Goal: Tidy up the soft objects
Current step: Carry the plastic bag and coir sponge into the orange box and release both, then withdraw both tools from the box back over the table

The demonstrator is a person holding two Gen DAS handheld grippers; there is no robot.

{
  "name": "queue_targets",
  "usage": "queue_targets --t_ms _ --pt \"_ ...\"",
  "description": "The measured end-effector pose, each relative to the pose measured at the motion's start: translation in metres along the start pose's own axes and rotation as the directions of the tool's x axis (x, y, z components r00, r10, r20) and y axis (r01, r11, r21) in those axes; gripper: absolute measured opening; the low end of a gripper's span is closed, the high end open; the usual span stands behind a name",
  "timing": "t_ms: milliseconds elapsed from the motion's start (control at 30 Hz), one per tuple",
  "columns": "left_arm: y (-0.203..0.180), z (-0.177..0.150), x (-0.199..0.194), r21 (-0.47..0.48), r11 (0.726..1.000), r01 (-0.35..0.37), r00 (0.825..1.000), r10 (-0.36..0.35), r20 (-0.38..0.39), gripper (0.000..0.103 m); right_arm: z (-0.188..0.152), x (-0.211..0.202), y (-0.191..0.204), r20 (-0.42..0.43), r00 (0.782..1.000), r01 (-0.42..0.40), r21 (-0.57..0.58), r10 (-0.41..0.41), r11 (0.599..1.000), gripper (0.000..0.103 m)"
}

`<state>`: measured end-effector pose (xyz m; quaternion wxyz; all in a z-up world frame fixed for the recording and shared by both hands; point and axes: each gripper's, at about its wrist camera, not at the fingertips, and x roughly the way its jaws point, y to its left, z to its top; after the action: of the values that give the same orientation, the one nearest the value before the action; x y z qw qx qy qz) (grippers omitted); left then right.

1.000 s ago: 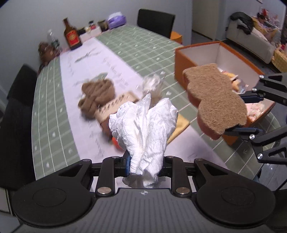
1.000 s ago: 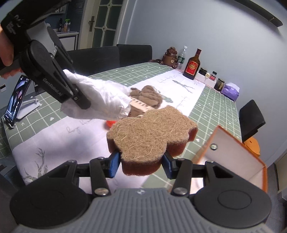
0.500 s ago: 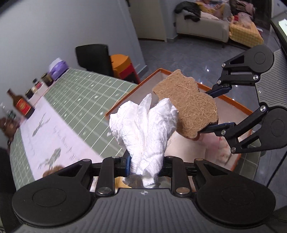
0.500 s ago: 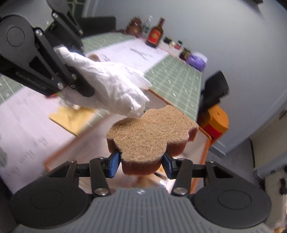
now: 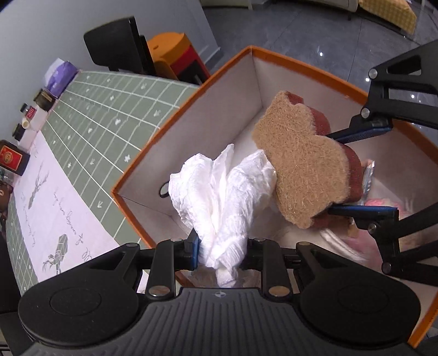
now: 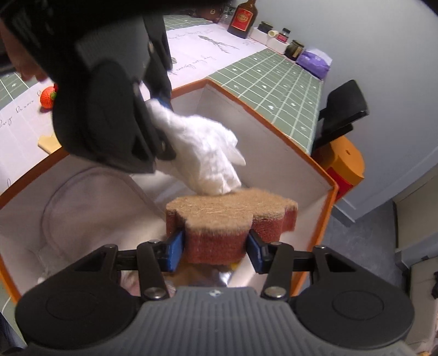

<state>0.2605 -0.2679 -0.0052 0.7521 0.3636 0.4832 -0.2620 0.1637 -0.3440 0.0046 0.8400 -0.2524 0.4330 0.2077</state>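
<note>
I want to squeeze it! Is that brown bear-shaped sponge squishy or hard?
Probably squishy: the sponge looks thick and foamy between the right gripper pads. Its fuzzy top likely feels scratchy. It juts out flat without drooping, so probably light and springy.

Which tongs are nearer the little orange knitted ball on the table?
Left. The left tongs, gripping the white cloth, hang beside the orange knitted ball; the right tongs, gripping the sponge, sit farther off over the box.

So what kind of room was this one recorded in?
Most likely a home dining and living area. A long table with a green checked tablecloth carries a bottle and small jars, dark chairs stand around it, and an orange storage box sits at the table's end.
</note>
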Motion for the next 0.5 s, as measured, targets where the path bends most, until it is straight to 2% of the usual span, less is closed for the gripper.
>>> queue_targets --t_ms 200,267,367,500 --pt "0.000 0.007 0.022 -0.002 1.000 -0.005 0.999 0.005 -0.048 0.029 0.006 0.023 -0.002 -0.020 1.000 -0.014 -0.010 0.013 1.000 0.048" --pt "0.000 0.009 0.027 -0.004 1.000 -0.006 0.998 0.006 -0.062 0.033 0.009 0.028 -0.002 -0.019 1.000 -0.020 -0.002 0.020 1.000 0.048" --pt "0.000 0.010 0.026 -0.013 1.000 -0.006 0.998 0.005 -0.059 0.035 0.009 0.033 -0.004 -0.026 0.999 -0.029 0.008 0.030 1.000 0.048" --pt "-0.002 0.007 0.023 -0.005 1.000 0.017 0.999 -0.017 -0.048 0.053 0.007 0.035 -0.003 -0.035 0.999 -0.027 0.020 0.028 0.999 0.050"
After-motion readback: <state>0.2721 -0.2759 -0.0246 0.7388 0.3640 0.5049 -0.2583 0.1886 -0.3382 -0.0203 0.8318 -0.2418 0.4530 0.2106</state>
